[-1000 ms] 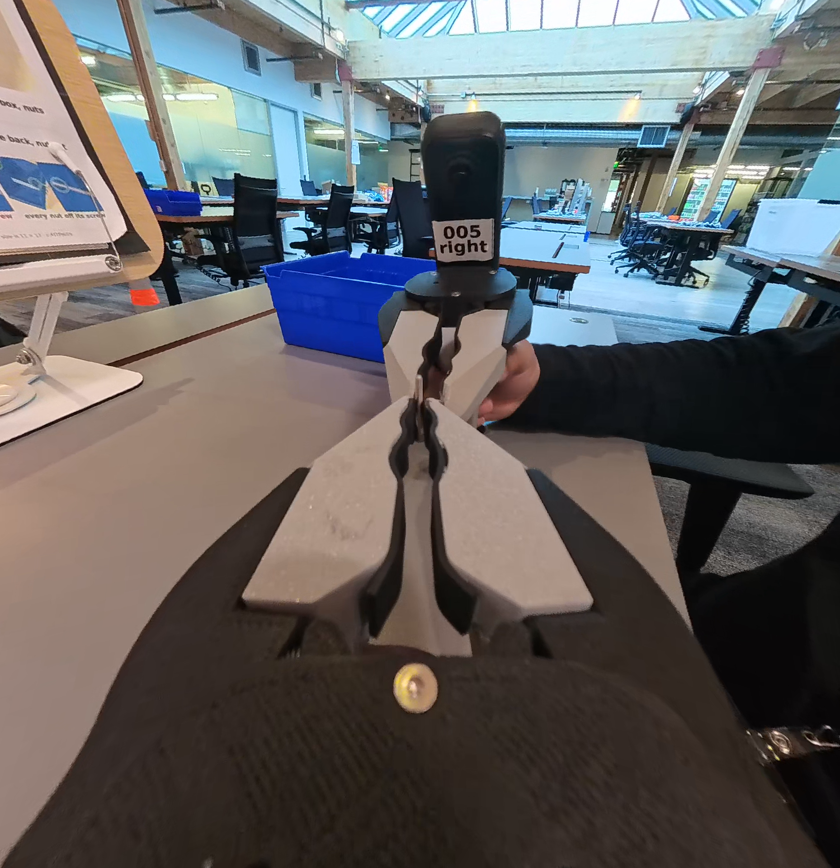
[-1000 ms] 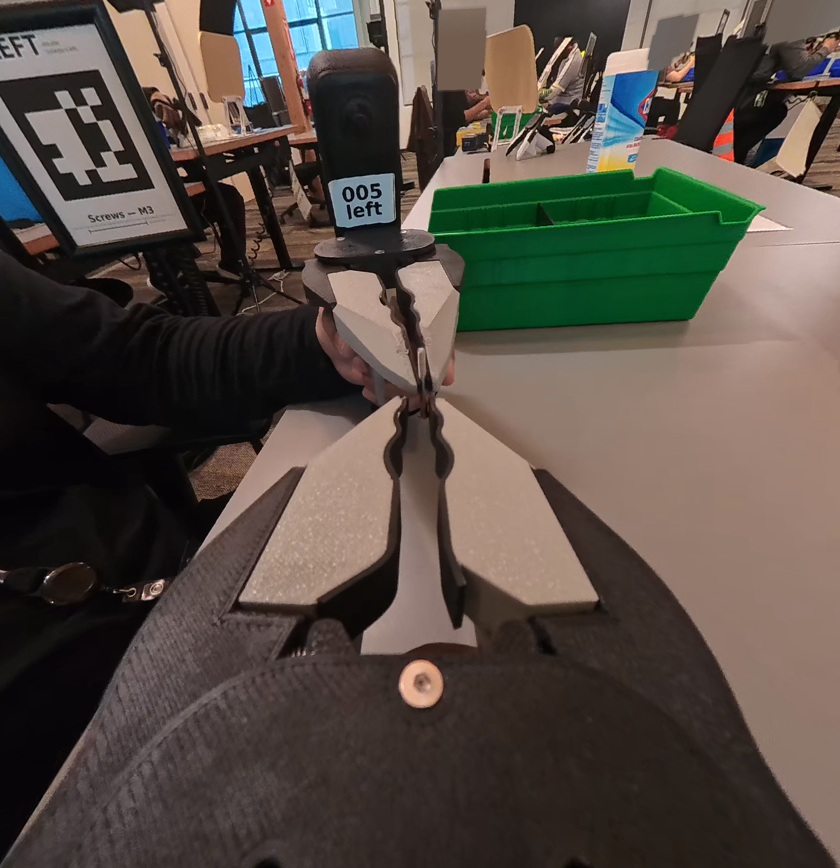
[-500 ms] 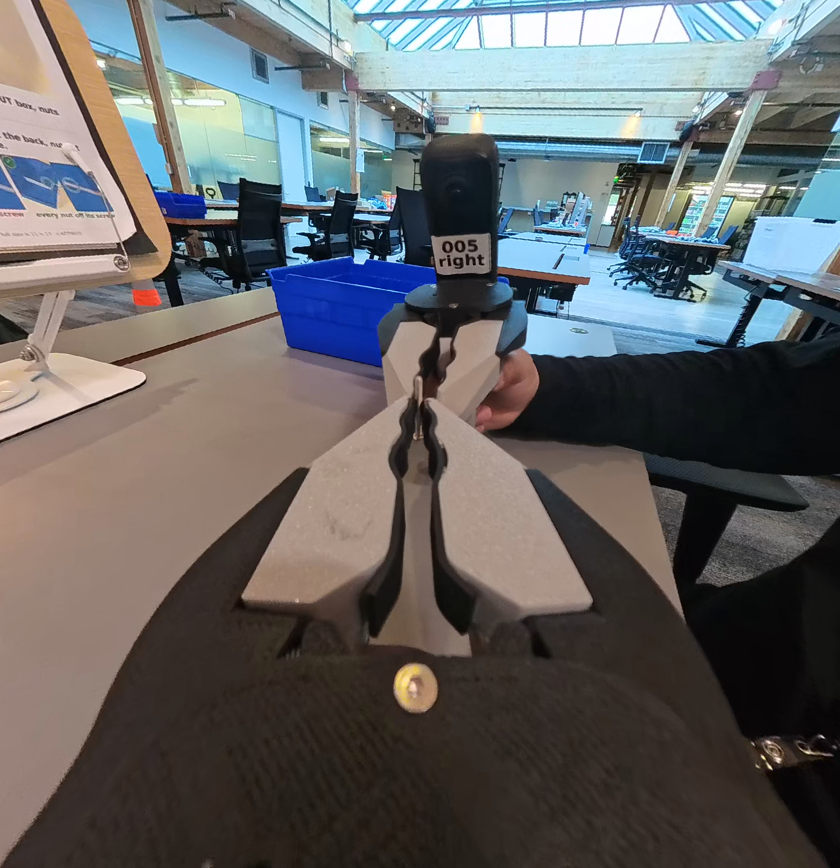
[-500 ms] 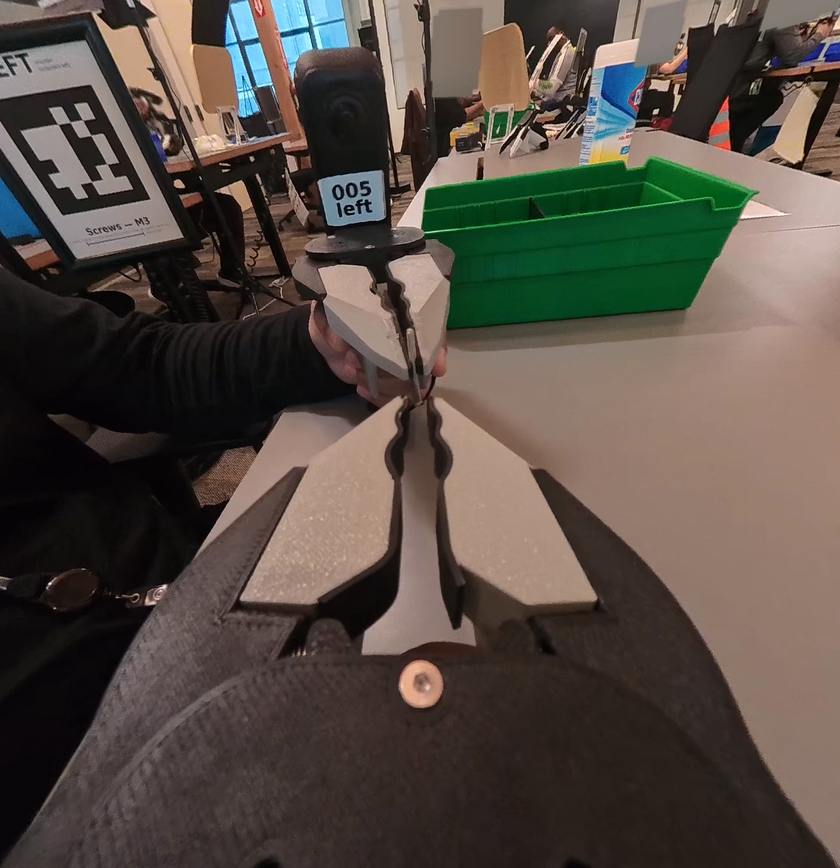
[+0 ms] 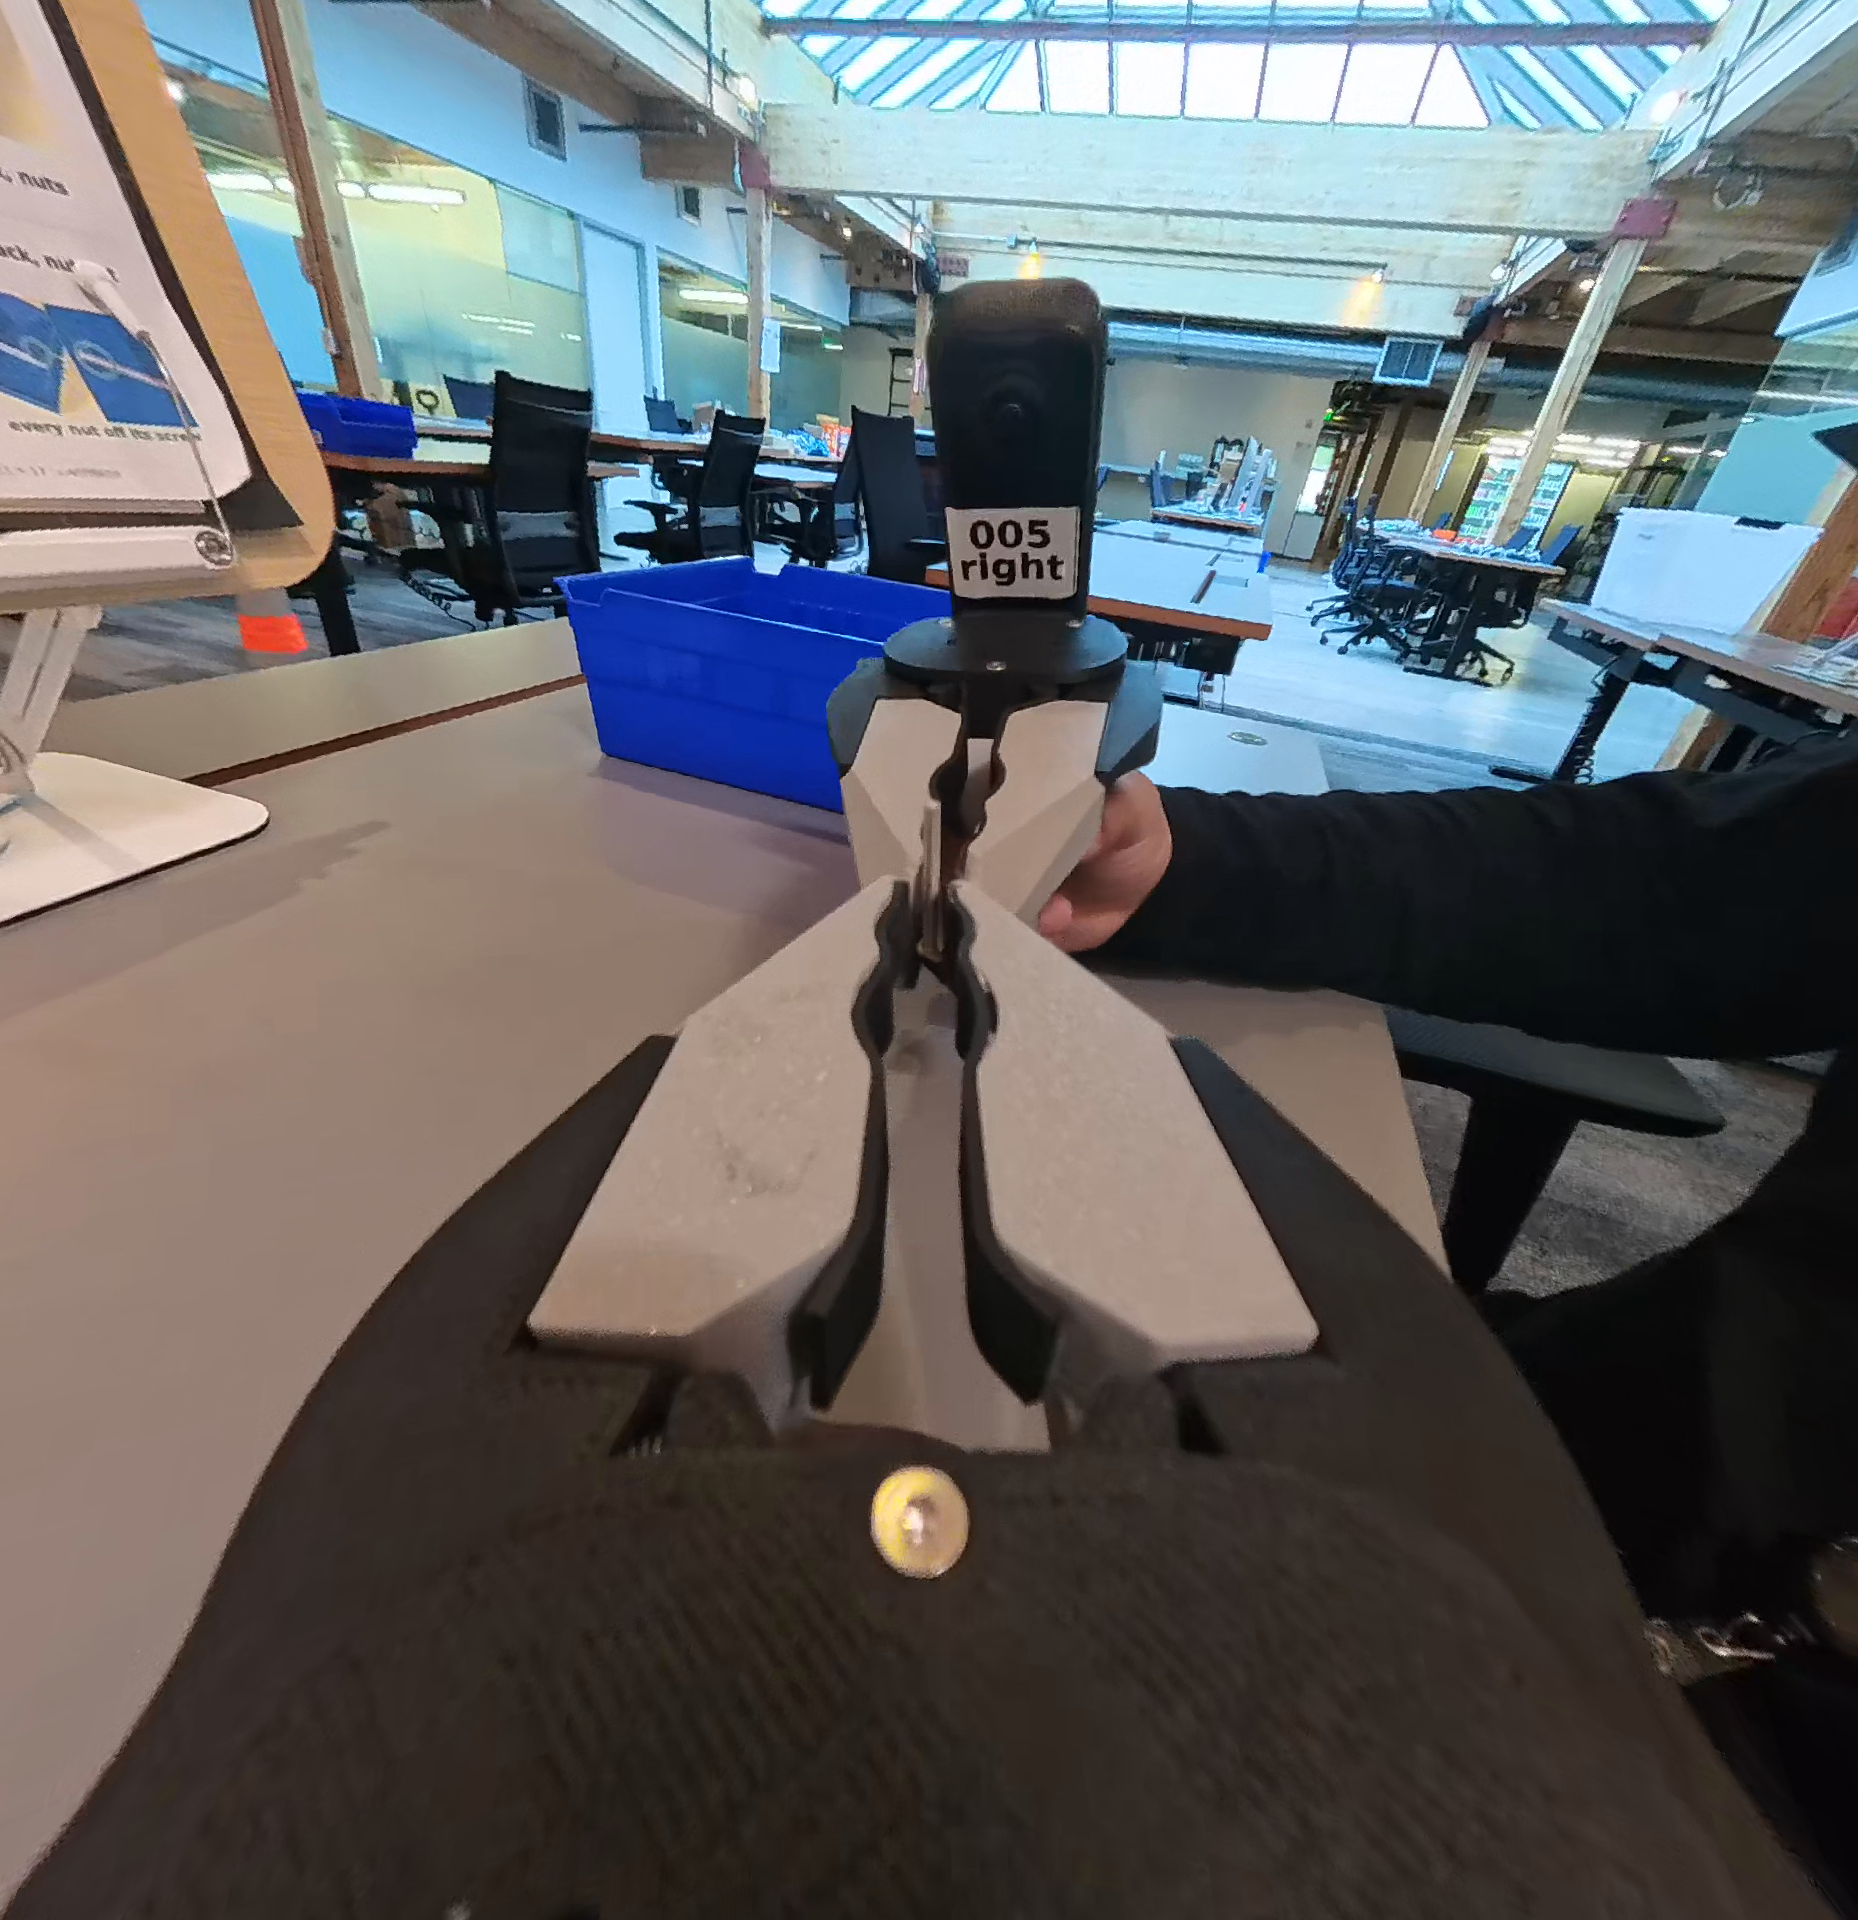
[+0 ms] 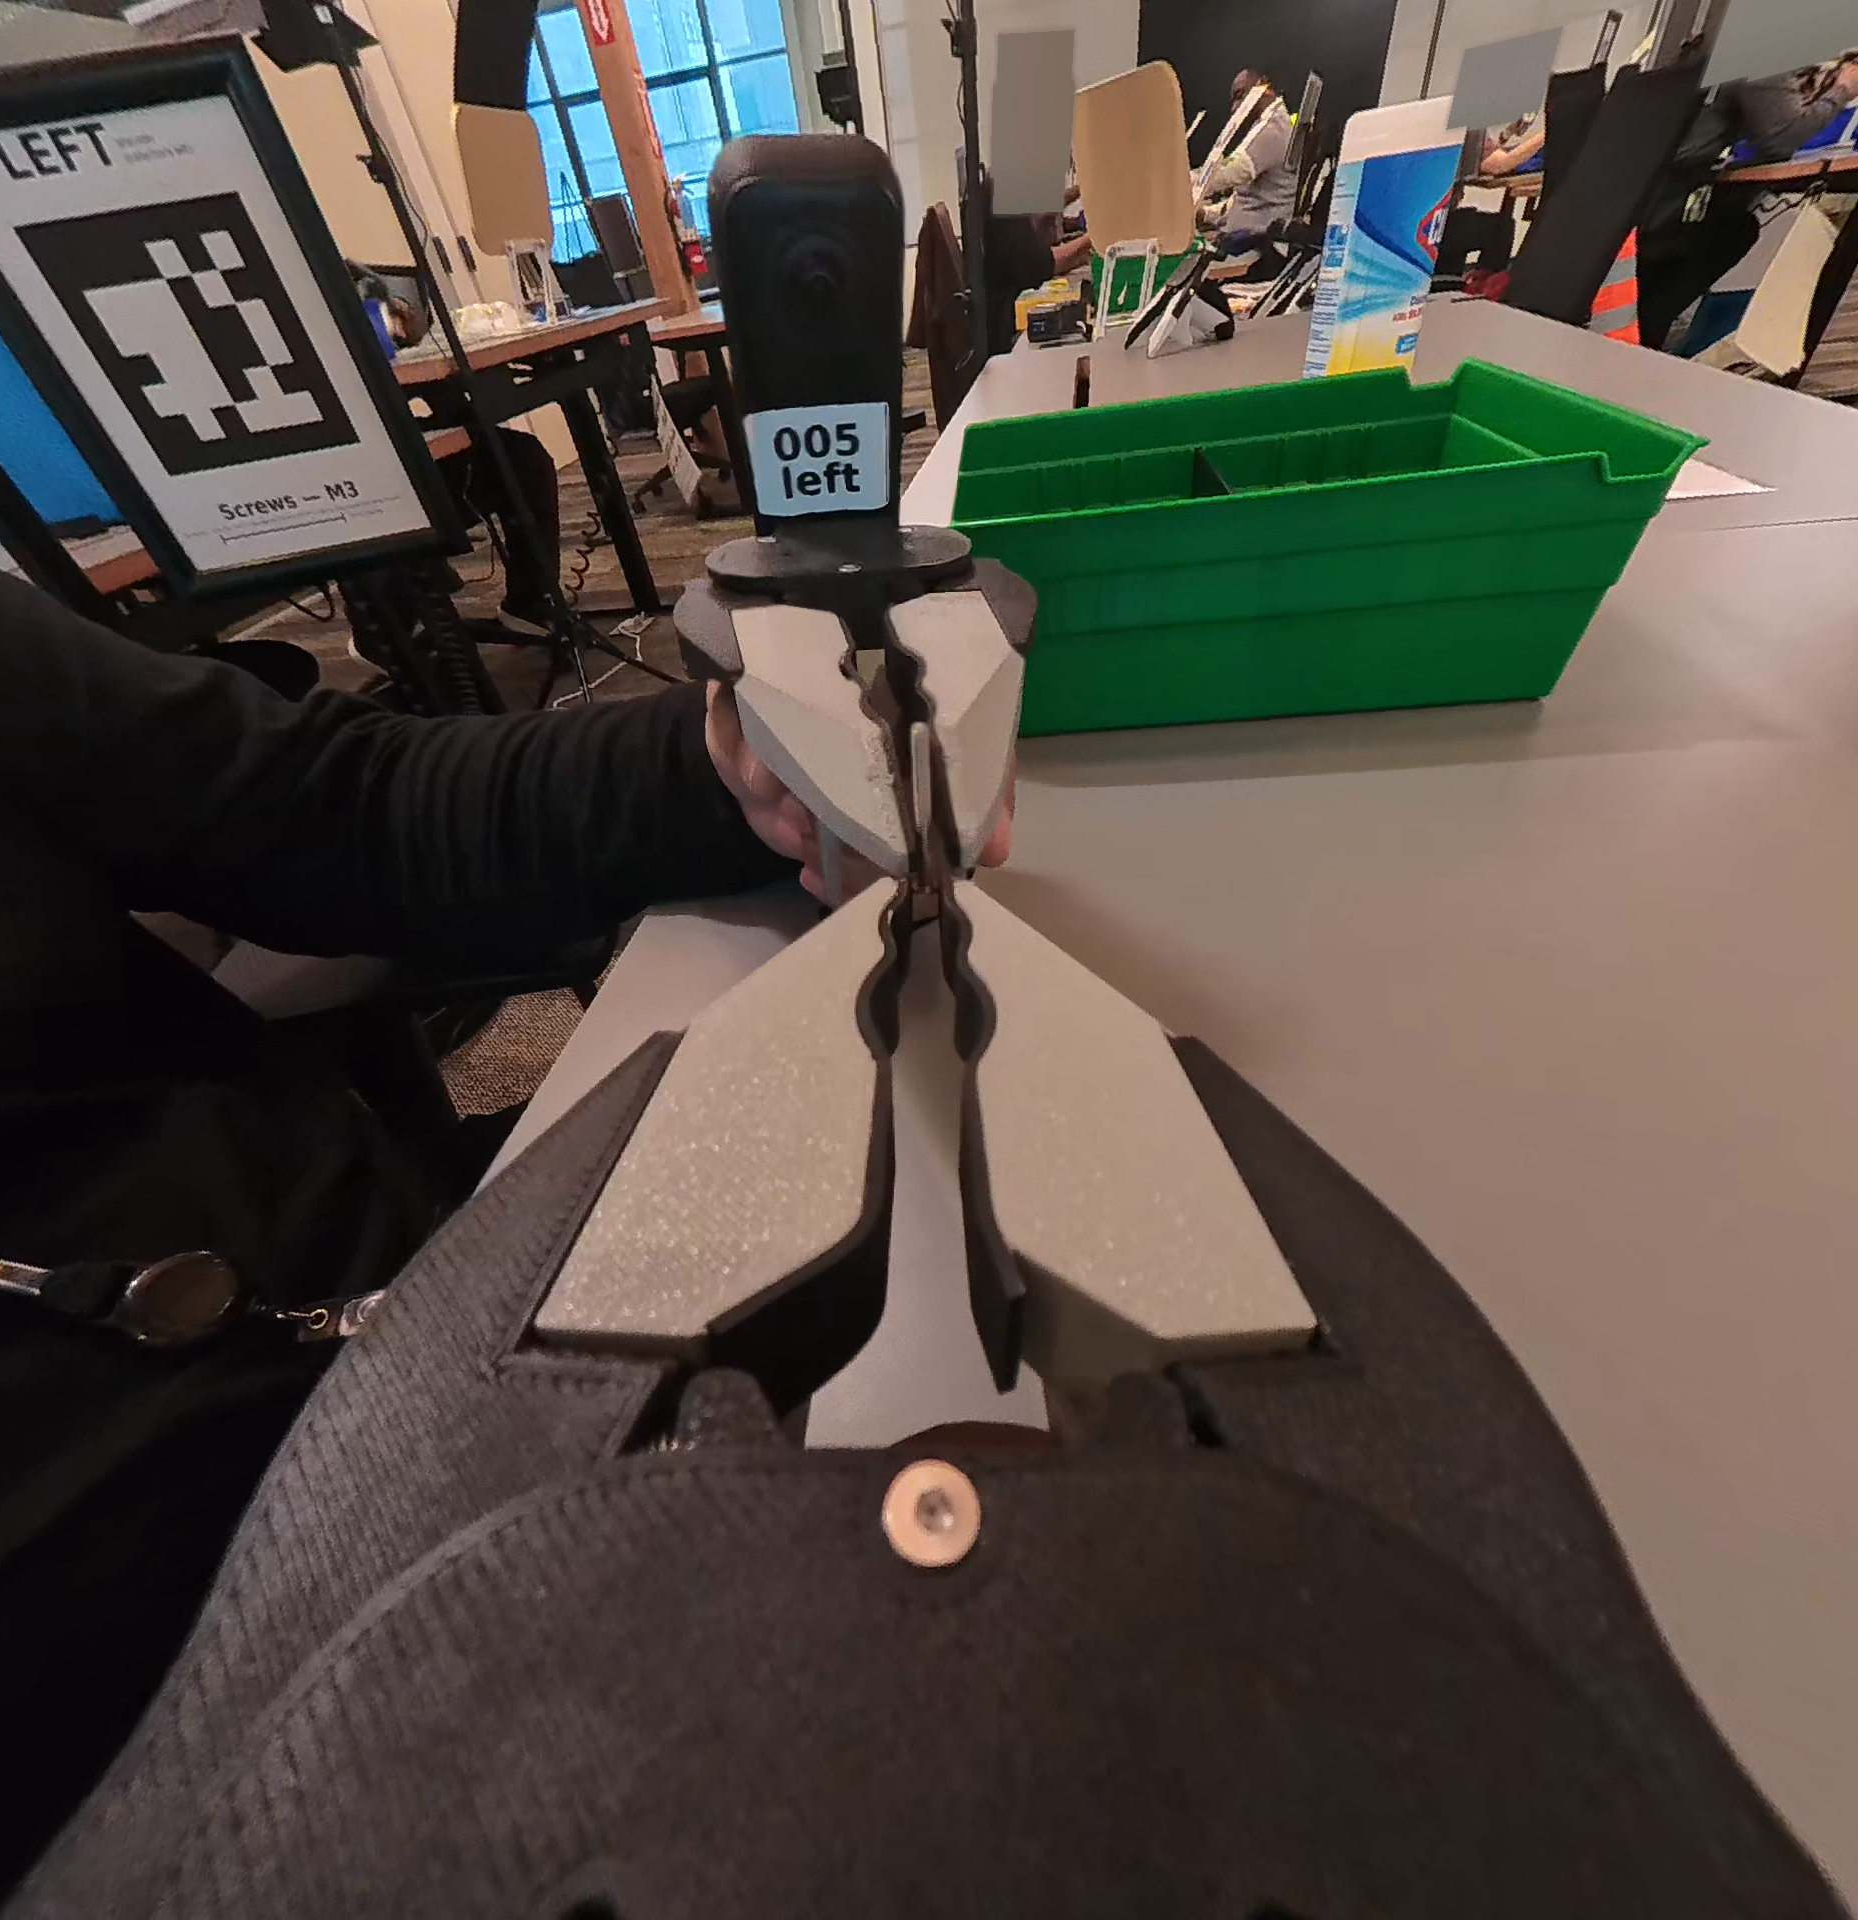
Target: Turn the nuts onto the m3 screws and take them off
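- The left gripper [image 5: 930, 940] and right gripper [image 6: 920, 894] meet tip to tip above the grey tabletop [image 6: 1424, 935], each facing the other.
- The left jaws are closed on a thin metal screw [image 5: 930, 883] at their tips; its shaft stands up across the narrow gap toward the right jaws.
- The right jaws are pressed nearly together on something very small at their tips, probably the nut [image 6: 920, 886]; it is too small to make out clearly, so what they hold is my judgement.
- In the right wrist view the same screw shows as a pale sliver pinched in the far left jaws.
- A green bin [image 6: 1320, 582] sits beyond the left jaws and to their side; a blue bin [image 5: 717, 675] sits behind the right jaws.
- Risk: if the nut's hole is tilted against the screw axis, the thread will likely cross and jam.
- Risk: both parts are held only at the very tips, so a twist with side force could flick the nut or screw out onto the tabletop.
- Risk: pushing the grippers together too hard could make the screw pivot in its pinch and lose alignment.
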